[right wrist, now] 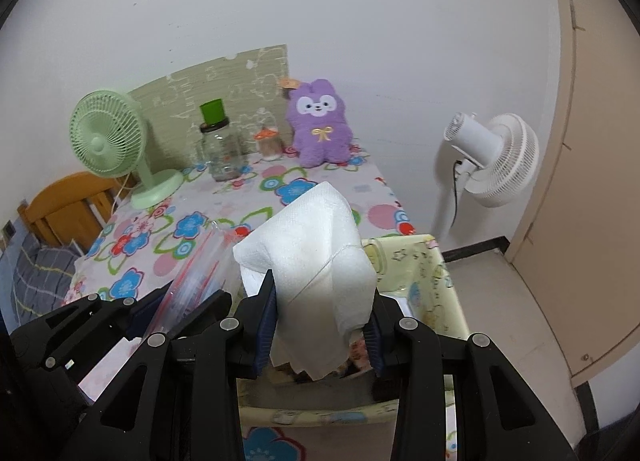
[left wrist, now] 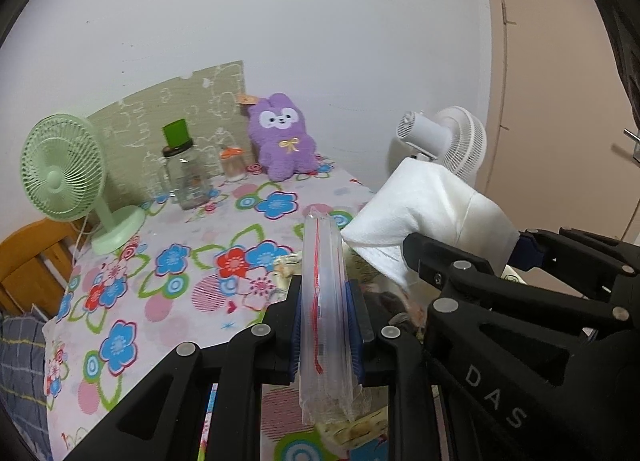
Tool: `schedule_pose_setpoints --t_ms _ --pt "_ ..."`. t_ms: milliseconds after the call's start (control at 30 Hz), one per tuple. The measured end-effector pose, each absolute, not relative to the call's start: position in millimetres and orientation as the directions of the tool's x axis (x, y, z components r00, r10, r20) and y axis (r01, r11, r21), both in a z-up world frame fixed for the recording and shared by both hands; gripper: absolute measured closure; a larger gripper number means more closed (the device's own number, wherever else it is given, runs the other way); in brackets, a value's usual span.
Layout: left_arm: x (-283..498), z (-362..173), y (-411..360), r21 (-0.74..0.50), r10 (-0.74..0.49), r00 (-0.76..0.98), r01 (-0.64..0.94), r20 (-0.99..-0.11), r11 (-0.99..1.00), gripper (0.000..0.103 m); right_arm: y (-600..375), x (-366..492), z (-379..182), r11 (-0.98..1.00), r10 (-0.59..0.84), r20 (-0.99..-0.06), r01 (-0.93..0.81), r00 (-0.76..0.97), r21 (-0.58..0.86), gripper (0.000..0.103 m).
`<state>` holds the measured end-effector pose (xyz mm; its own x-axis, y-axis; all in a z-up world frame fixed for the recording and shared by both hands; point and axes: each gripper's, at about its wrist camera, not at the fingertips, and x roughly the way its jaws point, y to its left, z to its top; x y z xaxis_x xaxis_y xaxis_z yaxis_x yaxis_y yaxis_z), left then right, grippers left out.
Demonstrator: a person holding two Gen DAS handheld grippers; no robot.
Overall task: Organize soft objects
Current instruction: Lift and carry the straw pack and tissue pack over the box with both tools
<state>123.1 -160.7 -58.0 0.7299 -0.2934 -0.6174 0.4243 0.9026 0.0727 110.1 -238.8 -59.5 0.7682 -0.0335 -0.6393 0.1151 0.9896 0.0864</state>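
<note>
Folded white paper towel (right wrist: pixel 316 261) sits clamped in the right gripper (right wrist: pixel 320 329) at lower centre; the left gripper (left wrist: pixel 326 333) pinches a clear red-striped zip bag (left wrist: pixel 324 301). Bagging appears underway; next, the bag's mouth likely needs opening.

Counting by kind, both views agreeing:
- Desk fans: two, one pale green plastic fan (left wrist: pixel 64 177) at 9 o'clock, one white plastic fan (right wrist: pixel 496 159) at 3 o'clock.
- Plush toys: one purple rabbit-shaped plush (left wrist: pixel 282 139) sitting at 12 o'clock.
- Jars: two showing, one tall clear glass jar (left wrist: pixel 186 177) carrying a green cup (left wrist: pixel 176 133), one small orange-lidded jar (left wrist: pixel 233 165).
- Clear zip bags with red seal (left wrist: pixel 326 317): one.
- White paper tissues (right wrist: pixel 316 257): one.
- Yellow patterned fabric baskets (right wrist: pixel 436 273): one.
</note>
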Motion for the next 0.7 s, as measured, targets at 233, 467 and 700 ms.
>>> schedule_pose_setpoints --t_ms 233,467,700 --pt "129.1 -65.1 -183.0 0.068 -0.321 0.704 0.464 -0.634 0.883 0.085 -262.0 110.6 -65.5 0.983 -0.061 -0.646 0.158 0.761 0.094 0.062" --pt "134.4 -75.4 -201.9 0.052 -0.351 0.671 0.503 -0.653 0.863 0.082 -281.5 112.2 -74.6 0.975 -0.079 -0.662 0.196 0.745 0.103 0.062" --pt "140.6 -85.4 -212.7 0.048 -0.359 0.648 0.522 -0.672 0.852 0.071 -293.0 114.5 -83.1 0.969 -0.089 -0.679 0.220 0.729 0.110 0.062"
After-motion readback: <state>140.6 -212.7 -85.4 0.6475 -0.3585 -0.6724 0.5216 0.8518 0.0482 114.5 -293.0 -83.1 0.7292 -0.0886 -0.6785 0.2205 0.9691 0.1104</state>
